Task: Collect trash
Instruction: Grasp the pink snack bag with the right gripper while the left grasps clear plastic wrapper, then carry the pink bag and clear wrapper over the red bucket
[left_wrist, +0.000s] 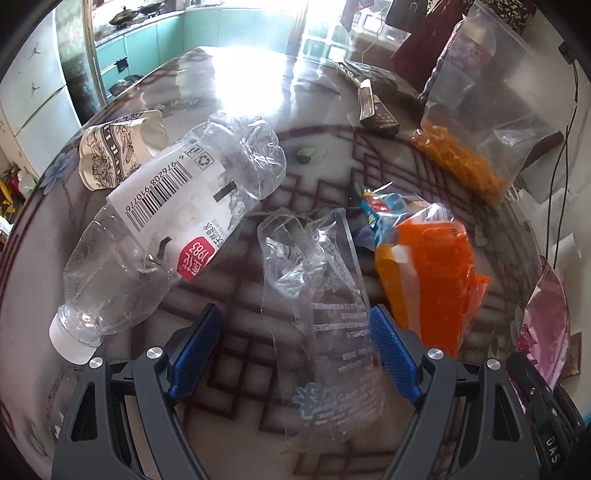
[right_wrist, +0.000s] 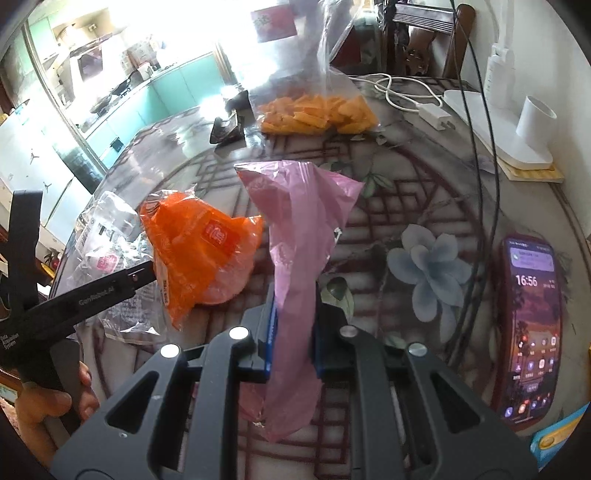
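The right claw (right_wrist: 291, 332) was clamped on a pink bag (right_wrist: 299, 236), which was held above the bench (right_wrist: 424, 192). The left claw (left_wrist: 295, 332) was spread wide around a clear wrapper (left_wrist: 321, 295) lying on the bench. Beside it, an orange wrapper (left_wrist: 436, 273) and an empty bottle (left_wrist: 177, 221) were seen; farther off lay a crushed paper cup (left_wrist: 118, 147).
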